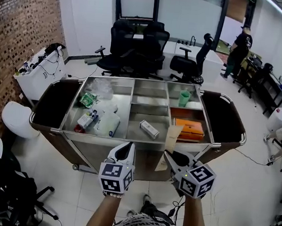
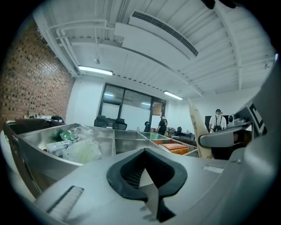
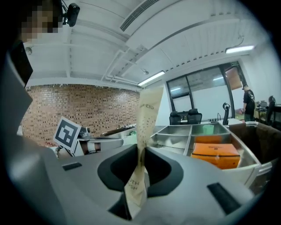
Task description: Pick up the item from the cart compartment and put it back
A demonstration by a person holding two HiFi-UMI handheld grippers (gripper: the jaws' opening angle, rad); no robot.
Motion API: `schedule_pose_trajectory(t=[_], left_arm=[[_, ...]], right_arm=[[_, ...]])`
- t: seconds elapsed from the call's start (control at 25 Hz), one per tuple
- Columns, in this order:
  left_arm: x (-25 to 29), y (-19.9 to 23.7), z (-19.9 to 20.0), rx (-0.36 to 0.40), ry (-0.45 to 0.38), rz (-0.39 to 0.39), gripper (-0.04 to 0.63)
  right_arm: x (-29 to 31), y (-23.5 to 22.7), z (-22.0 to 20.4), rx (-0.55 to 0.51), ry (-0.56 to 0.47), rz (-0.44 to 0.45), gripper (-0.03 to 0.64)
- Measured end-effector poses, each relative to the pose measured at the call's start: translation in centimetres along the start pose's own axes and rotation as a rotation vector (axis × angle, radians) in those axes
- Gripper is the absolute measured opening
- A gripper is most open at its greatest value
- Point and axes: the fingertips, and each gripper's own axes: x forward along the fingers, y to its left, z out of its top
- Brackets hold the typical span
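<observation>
A steel cart (image 1: 143, 141) with several compartments stands in front of me. My right gripper (image 1: 169, 155) is shut on a tall tan paper packet (image 1: 171, 138), held upright over the cart's near rim, in front of the right compartments. In the right gripper view the packet (image 3: 147, 123) rises from between the jaws of the right gripper (image 3: 141, 154). My left gripper (image 1: 126, 148) hovers beside it at the near rim, jaws together and nothing in them. The left gripper view shows the left gripper (image 2: 147, 171) level with the cart's top.
A small silver box (image 1: 149, 129) lies in the middle compartment. There is an orange box (image 1: 189, 129) at the right, a green cup (image 1: 184, 98) at the far right and plastic-wrapped items (image 1: 98, 118) at the left. Office chairs (image 1: 135, 47) stand beyond the cart. A person (image 1: 239, 50) stands at the back right.
</observation>
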Motion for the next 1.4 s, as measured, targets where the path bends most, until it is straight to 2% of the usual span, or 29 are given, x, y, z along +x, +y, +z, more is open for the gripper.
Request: schedule_pose_trajectory(t=[0.84, 1.4], left_arm=[[-0.6, -0.9, -0.1, 0.006, 0.009, -0.032, 0.002], [-0.3, -0.9, 0.0, 0.008, 0.01, -0.023, 0.001]], right_arm=[[-0.5, 0.0, 0.6, -0.029, 0.0, -0.012, 0.062], [0.0, -0.2, 0.4, -0.024, 0.008, -0.008, 0.061]])
